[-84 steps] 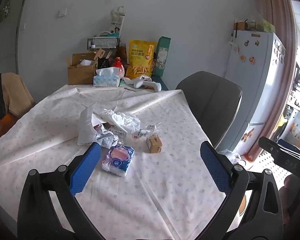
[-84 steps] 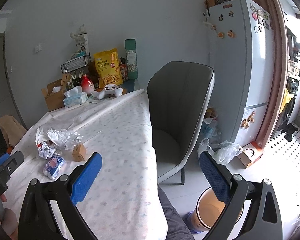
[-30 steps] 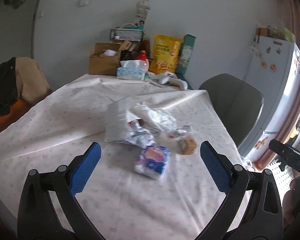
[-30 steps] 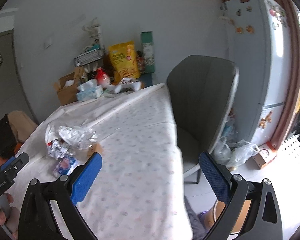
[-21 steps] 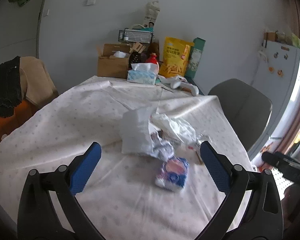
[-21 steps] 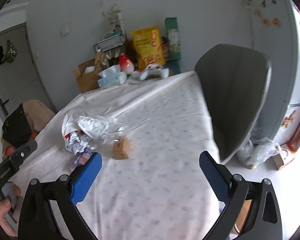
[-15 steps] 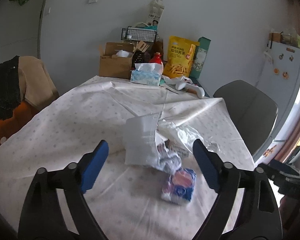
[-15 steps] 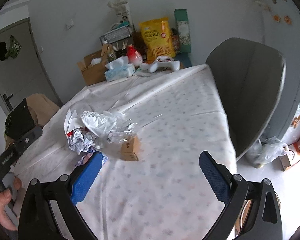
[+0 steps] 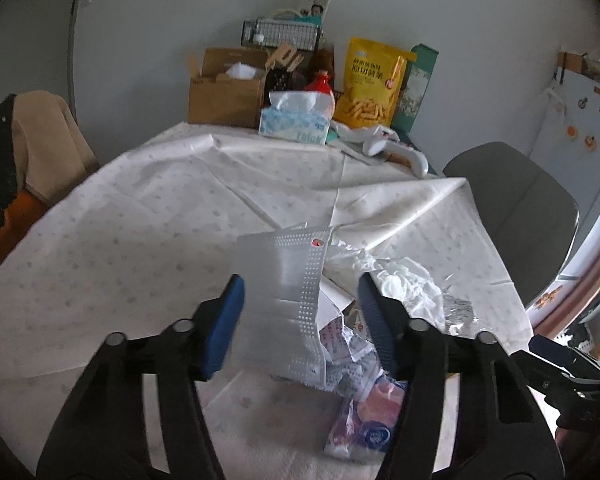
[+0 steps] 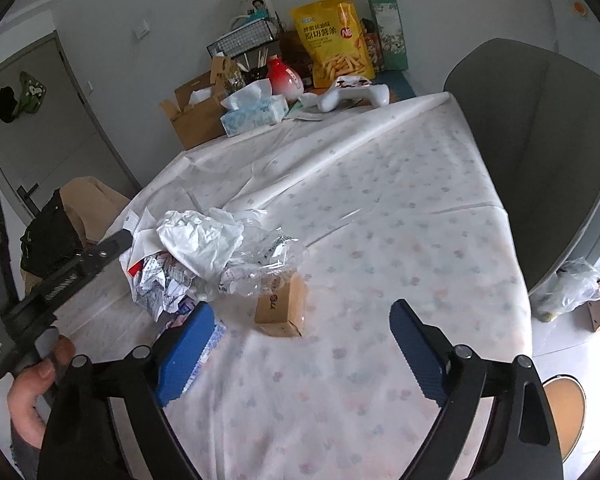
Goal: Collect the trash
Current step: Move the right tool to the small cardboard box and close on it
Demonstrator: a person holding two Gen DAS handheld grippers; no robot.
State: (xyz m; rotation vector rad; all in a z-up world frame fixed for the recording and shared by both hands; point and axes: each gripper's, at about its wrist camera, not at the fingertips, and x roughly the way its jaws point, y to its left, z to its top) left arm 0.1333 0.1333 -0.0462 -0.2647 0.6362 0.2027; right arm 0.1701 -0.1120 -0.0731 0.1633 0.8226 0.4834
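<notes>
A pile of trash lies on the pale tablecloth [image 10: 380, 220]: a crumpled white plastic bag [image 10: 200, 240], a clear wrapper [image 10: 268, 264], crumpled printed paper [image 10: 160, 284], a small cardboard box [image 10: 282, 312] and a pink and blue tissue pack [image 9: 364, 416]. A stiff translucent bag [image 9: 292, 292] stands at the pile's left. My left gripper [image 9: 300, 320] has it between its jaws, which are closing; the pads are not pressing on it. My right gripper [image 10: 300, 344] hovers just short of the small box, its jaws wide and closing slightly, nothing in them.
At the table's far end stand a tissue box [image 9: 296, 122], an open carton [image 9: 224, 96], a yellow snack bag [image 9: 368, 84] and a white controller [image 9: 388, 148]. A grey chair [image 10: 540, 140] is at the right side. A bin [image 10: 564, 412] stands on the floor.
My left gripper moved in on the pile and its jaws narrowed around the translucent bag. My right gripper swung from the chair side toward the table and dropped close to the small box.
</notes>
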